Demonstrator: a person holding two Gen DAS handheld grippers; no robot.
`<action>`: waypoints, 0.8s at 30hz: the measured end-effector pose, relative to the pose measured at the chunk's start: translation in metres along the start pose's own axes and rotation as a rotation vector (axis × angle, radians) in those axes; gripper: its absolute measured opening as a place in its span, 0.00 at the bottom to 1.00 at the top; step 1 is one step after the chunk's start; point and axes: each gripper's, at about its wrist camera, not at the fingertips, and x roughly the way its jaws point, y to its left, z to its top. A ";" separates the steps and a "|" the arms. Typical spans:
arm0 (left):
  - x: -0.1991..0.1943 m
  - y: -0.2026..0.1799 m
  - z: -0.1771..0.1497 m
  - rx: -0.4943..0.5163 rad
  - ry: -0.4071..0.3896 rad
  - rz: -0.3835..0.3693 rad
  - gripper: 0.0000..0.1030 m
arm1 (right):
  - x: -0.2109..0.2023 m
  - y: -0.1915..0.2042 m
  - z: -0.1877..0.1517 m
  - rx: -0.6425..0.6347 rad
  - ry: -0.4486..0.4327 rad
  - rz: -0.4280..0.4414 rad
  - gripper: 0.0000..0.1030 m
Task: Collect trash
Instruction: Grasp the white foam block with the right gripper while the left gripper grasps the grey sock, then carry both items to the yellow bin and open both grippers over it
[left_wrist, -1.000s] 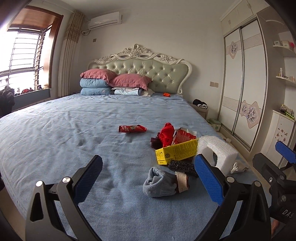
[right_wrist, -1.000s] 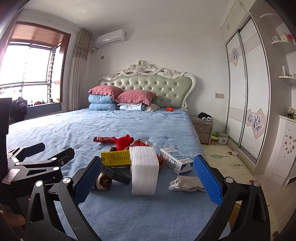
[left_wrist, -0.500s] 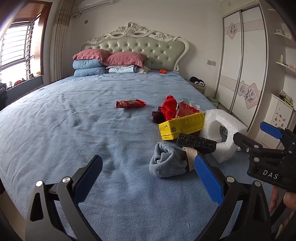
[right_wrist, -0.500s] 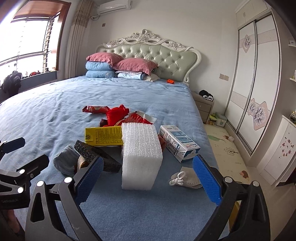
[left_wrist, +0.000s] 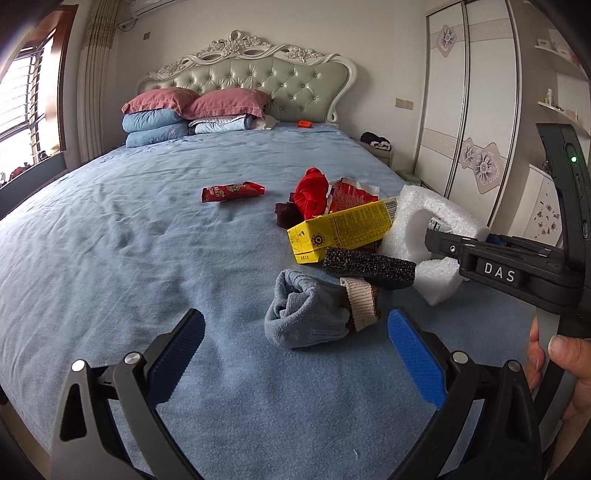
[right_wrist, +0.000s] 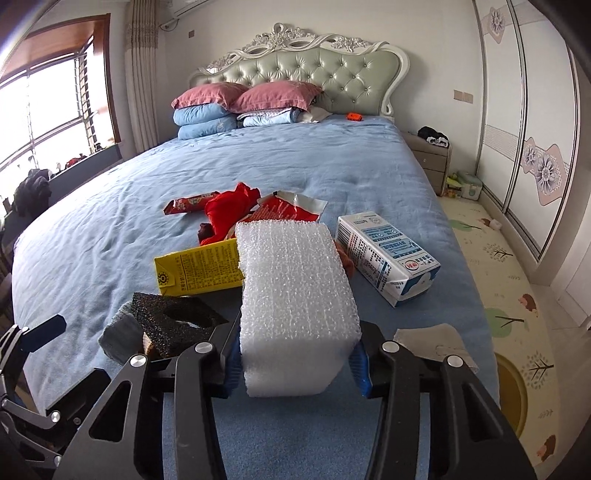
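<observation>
A pile of trash lies on the blue bed (left_wrist: 110, 240). My right gripper (right_wrist: 295, 363) is shut on the white foam block (right_wrist: 295, 291), which also shows in the left wrist view (left_wrist: 417, 229). Around it lie a yellow carton (right_wrist: 199, 269), a black foam piece (right_wrist: 173, 317), a blue-and-white carton (right_wrist: 388, 254), a red torn wrapper (right_wrist: 284, 210) and a red snack bar wrapper (left_wrist: 232, 191). My left gripper (left_wrist: 295, 354) is open and empty, just in front of a rolled grey sock (left_wrist: 306, 314).
Red cloth (left_wrist: 310, 192) lies in the pile. A beige cloth (right_wrist: 432, 343) lies at the bed's right edge. Pillows (left_wrist: 184, 110) and the headboard stand at the far end. A wardrobe (left_wrist: 469, 110) and a nightstand (right_wrist: 432, 155) are on the right.
My right gripper moved forward to the white foam block and closed on it. My left gripper moved forward toward the grey sock, staying open.
</observation>
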 end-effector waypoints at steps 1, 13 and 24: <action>0.002 -0.001 0.000 0.003 0.008 -0.001 0.96 | -0.006 -0.002 0.001 0.007 -0.021 0.002 0.44; 0.048 -0.012 0.012 0.010 0.173 -0.008 0.95 | -0.080 -0.003 0.005 -0.031 -0.183 0.045 0.44; 0.037 -0.017 0.007 0.025 0.204 -0.081 0.32 | -0.091 -0.013 -0.007 -0.038 -0.159 0.066 0.44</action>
